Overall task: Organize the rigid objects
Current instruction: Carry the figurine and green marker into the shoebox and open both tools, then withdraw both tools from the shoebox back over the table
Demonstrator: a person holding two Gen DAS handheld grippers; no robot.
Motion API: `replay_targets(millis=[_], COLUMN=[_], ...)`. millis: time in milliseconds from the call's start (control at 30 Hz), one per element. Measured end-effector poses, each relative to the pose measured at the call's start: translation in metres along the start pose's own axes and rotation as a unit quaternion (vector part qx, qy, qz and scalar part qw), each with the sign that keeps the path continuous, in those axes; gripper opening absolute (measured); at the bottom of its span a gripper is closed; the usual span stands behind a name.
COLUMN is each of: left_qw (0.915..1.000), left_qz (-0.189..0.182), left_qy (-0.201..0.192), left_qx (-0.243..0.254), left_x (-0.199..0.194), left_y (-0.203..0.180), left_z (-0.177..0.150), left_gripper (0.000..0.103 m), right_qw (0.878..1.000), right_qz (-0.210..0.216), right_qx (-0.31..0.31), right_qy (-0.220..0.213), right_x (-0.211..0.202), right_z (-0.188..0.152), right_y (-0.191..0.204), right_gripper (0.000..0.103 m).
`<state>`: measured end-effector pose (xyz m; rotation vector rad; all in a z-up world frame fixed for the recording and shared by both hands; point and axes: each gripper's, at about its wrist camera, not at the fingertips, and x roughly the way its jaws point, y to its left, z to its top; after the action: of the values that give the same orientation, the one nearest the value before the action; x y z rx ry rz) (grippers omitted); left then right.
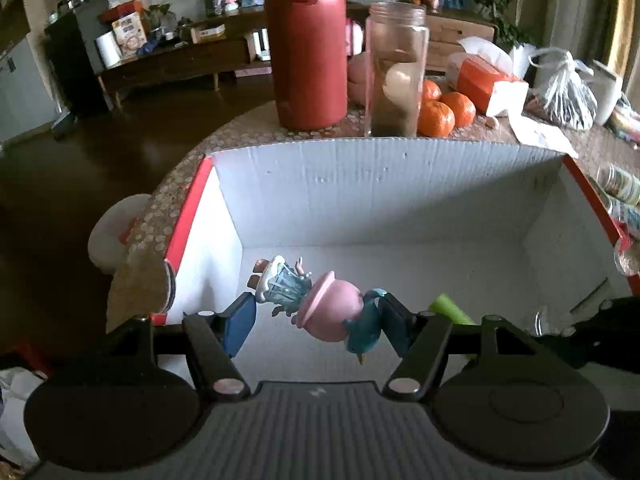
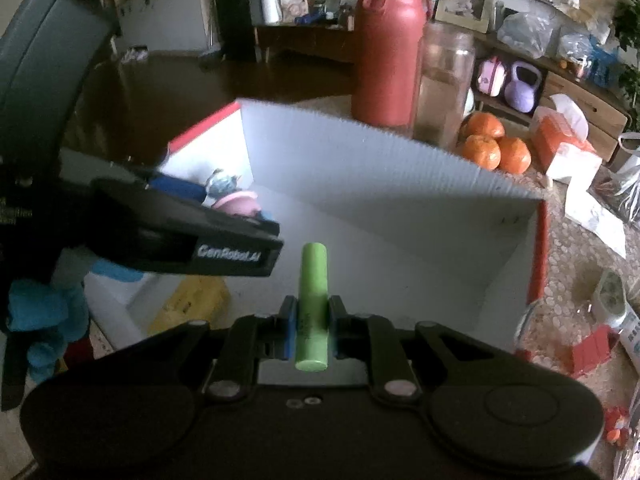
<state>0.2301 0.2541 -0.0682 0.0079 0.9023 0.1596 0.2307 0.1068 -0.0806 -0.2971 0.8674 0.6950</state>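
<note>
A white cardboard box (image 1: 384,184) with red outer sides stands open on the table. My left gripper (image 1: 316,312) is shut on a pink and blue figurine (image 1: 320,304) and holds it lying sideways over the box's near left part. The figurine also shows in the right wrist view (image 2: 234,200), past the left gripper's body. My right gripper (image 2: 313,320) is shut on a green cylinder (image 2: 313,304) that points forward over the box (image 2: 380,168). The cylinder's tip shows in the left wrist view (image 1: 450,308).
Behind the box stand a red bottle (image 1: 306,48), a glass jar (image 1: 396,72), oranges (image 1: 444,110) and an orange tissue box (image 1: 486,80). A plastic bag (image 1: 566,88) and papers lie at the right. A yellow item (image 2: 192,304) lies near the box's front left.
</note>
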Motion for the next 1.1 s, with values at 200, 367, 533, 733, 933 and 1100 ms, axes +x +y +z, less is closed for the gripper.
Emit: replay_targets(millis=[200, 367, 533, 733, 933, 1100], left_qw=[0.9993, 0.9973, 0.9961, 0.9966, 0.9983, 0.9992], left_qz=[-0.010, -0.018, -0.020, -0.014, -0.024, -0.023], left_qy=[0.025, 0.055, 0.075, 0.073, 0.050, 0.030], left_qx=[0.027, 0.045, 0.043, 0.036, 0.018, 0.011], left_x=[0.005, 0.012, 0.015, 0.013, -0.002, -0.020], left_y=[-0.004, -0.008, -0.008, -0.008, -0.006, -0.009], left_z=[0.001, 0.001, 0.001, 0.000, 0.000, 0.000], left_gripper=[0.068, 0.068, 0.068, 0.068, 0.075, 0.075], right_qw=[1.000, 1.000, 1.000, 0.999, 0.998, 0.998], right_qz=[0.000, 0.007, 0.021, 0.032, 0.041, 0.040], right_qx=[-0.001, -0.004, 0.000, 0.002, 0.011, 0.012], right_qy=[0.010, 0.011, 0.004, -0.016, -0.036, -0.050], right_x=[0.008, 0.005, -0.006, -0.024, -0.044, -0.061], right_z=[-0.004, -0.003, -0.005, -0.008, -0.013, -0.016], right_y=[0.004, 0.006, 0.007, 0.005, -0.003, -0.007], right_gripper=[0.016, 0.022, 0.030, 0.046, 0.058, 0.064])
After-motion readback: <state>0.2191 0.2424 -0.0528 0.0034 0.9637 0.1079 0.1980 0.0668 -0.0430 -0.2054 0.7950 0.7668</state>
